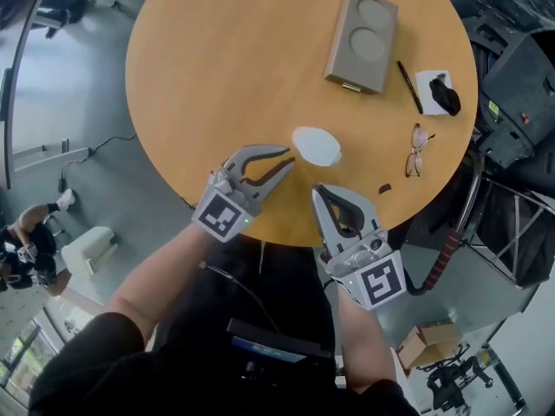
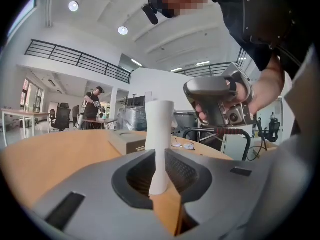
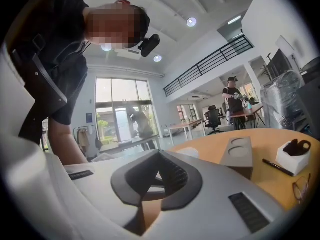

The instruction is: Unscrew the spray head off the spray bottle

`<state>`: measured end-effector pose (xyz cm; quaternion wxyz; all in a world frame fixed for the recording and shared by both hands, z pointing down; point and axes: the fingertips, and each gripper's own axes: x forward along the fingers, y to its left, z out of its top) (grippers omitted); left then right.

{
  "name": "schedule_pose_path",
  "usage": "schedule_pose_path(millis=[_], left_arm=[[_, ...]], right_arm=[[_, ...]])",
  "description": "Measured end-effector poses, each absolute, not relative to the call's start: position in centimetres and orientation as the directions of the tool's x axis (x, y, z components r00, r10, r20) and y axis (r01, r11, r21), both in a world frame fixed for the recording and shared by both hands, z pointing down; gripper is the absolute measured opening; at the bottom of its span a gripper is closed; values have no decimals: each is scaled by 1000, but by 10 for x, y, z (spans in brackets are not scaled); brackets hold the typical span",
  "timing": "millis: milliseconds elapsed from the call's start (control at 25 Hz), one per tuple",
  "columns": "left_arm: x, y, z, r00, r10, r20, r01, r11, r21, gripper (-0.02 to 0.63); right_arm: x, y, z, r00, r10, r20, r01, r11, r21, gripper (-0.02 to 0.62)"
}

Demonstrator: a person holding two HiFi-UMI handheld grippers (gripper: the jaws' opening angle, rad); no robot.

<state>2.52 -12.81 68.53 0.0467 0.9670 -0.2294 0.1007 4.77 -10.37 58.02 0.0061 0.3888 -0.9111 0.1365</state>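
A white bottle (image 1: 316, 146) stands upright on the round wooden table (image 1: 217, 59), near its front edge. In the left gripper view the bottle (image 2: 159, 129) is a plain white column with a flat top. My left gripper (image 1: 290, 161) points at it from the left, jaws slightly apart, and the bottle's foot sits in the gap with the pads not pressing on it (image 2: 159, 154). My right gripper (image 1: 319, 189) hangs just in front of the bottle, shut with nothing in it (image 3: 159, 152). The bottle (image 3: 189, 152) peeks over its tips.
At the back right lie a grey box with two round recesses (image 1: 362, 40), a black pen (image 1: 409, 86), a white block with a black item on it (image 1: 438, 92) and glasses (image 1: 418, 150). A small dark bit (image 1: 384, 188) lies near the table edge.
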Motion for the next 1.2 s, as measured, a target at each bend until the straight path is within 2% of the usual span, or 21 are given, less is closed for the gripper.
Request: schedule_pose_path(millis=[400,680,1200], left_arm=[[43,-132,722,856,-477,202,-489,-872,13,163],[55,-139,740,860,-475,188,-485,-875,6,272],[80,-150,754,880,-436,190,-447,-895,14,295]], right_arm=[[55,-93,635,-713,-687,139,-691,657,-302,-9],[57,-93,658,-717,-683,143,-686,652,-323,-9],[73,-97,667,-676,-725,132,-724,620,-300,-9]])
